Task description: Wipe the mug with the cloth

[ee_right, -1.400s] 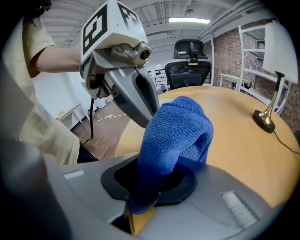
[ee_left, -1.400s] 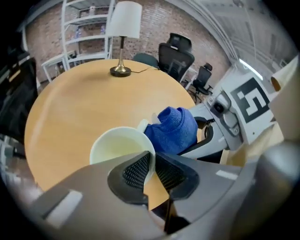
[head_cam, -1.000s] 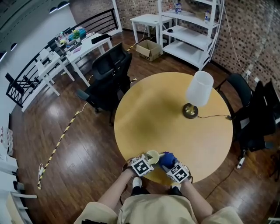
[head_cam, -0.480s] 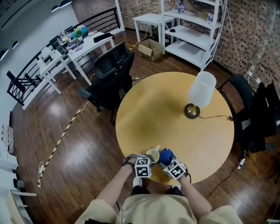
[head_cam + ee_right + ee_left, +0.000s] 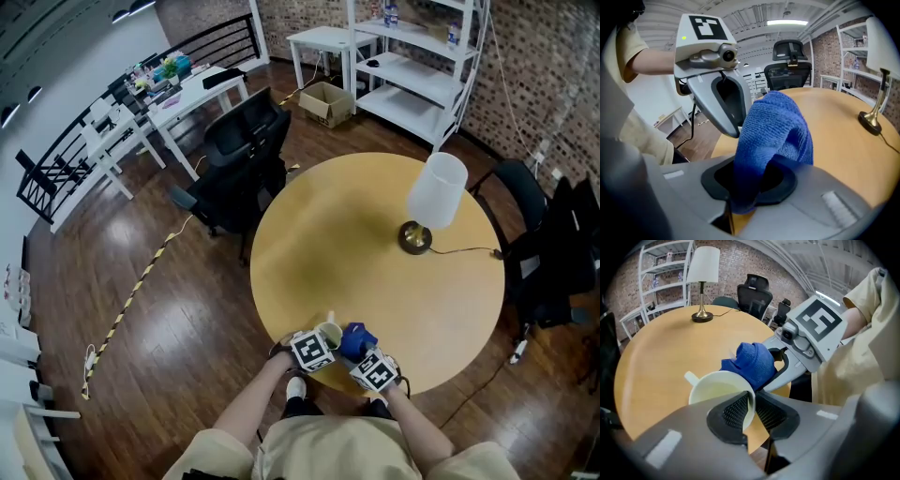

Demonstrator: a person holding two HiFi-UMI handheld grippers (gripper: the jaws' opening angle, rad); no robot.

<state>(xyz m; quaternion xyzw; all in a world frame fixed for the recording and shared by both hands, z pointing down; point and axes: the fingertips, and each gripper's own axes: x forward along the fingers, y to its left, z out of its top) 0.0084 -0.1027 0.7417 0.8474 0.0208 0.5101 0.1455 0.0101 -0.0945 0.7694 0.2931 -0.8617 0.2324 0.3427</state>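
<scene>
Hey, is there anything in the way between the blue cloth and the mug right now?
Nothing visible. The right gripper holds the blue cloth right beside the rim of the mug, which the left gripper clamps by its near wall. Whether cloth and rim touch is unclear.

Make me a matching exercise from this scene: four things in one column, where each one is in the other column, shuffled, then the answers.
Things:
1. mug
2. cloth
3. lamp
4. cardboard box

Places:
A. stands upright on the table, away from both grippers
B. clamped in the right gripper
C. sits by the white shelves
D. rim pinched by the left gripper

Pairs: 1-D, 2-B, 3-A, 4-C
</scene>
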